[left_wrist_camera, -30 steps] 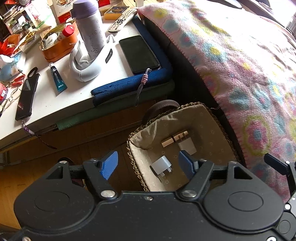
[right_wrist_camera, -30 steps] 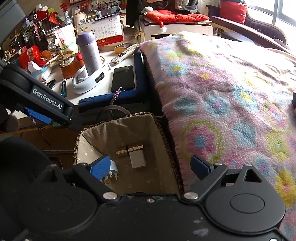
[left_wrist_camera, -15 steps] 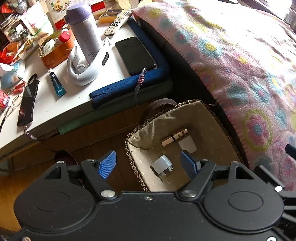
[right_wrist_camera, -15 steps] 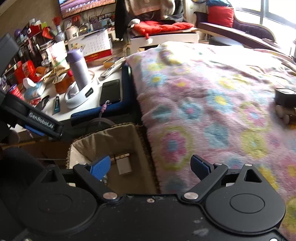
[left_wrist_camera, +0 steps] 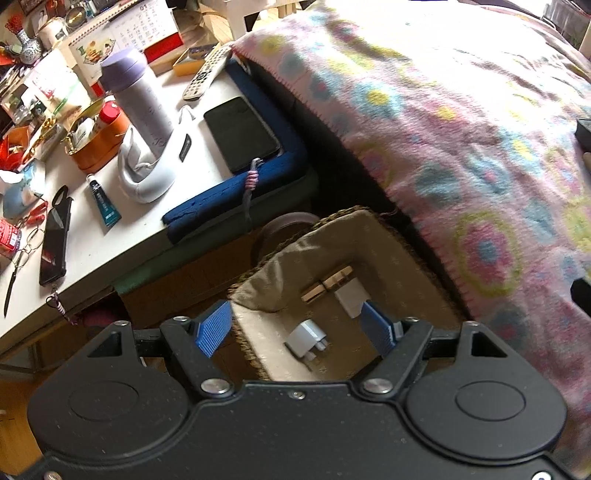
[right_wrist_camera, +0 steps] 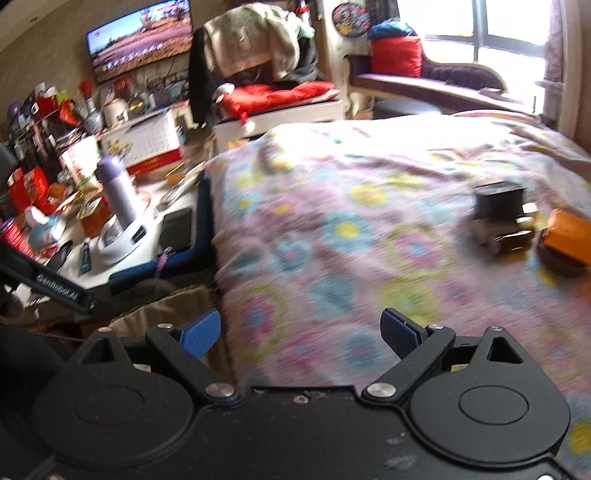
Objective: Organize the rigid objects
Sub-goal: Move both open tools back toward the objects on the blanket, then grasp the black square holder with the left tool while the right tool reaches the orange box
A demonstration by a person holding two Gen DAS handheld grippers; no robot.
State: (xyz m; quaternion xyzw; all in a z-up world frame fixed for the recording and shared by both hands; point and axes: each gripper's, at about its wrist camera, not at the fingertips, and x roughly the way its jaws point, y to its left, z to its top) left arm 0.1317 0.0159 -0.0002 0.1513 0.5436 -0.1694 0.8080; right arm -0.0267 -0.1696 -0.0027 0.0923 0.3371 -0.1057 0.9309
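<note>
A bed [right_wrist_camera: 369, 221] under a fleecy pink blanket [left_wrist_camera: 461, 129] with round flower prints fills most of both views; the right wrist view is smeared by motion. Beside the bed stands a white desk [left_wrist_camera: 92, 236] crowded with clutter, a blue pad [left_wrist_camera: 236, 195] along its near corner, with wood floor [left_wrist_camera: 18, 380] below. A TV [right_wrist_camera: 140, 38] hangs on the far wall and a window [right_wrist_camera: 480, 33] glares at the right.

Between desk and bed sits a woven basket [left_wrist_camera: 421, 258], cloth-lined, its near side cut off by the left claw [left_wrist_camera: 295, 328]. Inside lie a white plug [left_wrist_camera: 306, 338], a white block [left_wrist_camera: 351, 295] and a wooden clip [left_wrist_camera: 327, 282], all well apart from the ribbed blue pads. That claw has just been opening and hangs above the basket, gripping nothing.

The right claw [right_wrist_camera: 301, 332] stands wide and empty over the blanket. Far up the bed rest a dark boxy thing [right_wrist_camera: 498, 218] and an orange box [right_wrist_camera: 565, 236], both too blurred to name.

On the desk: a lilac flask [left_wrist_camera: 136, 99] in a white holder, a black phone [left_wrist_camera: 240, 133], a grey remote [left_wrist_camera: 207, 72], a teal tube [left_wrist_camera: 105, 203]
</note>
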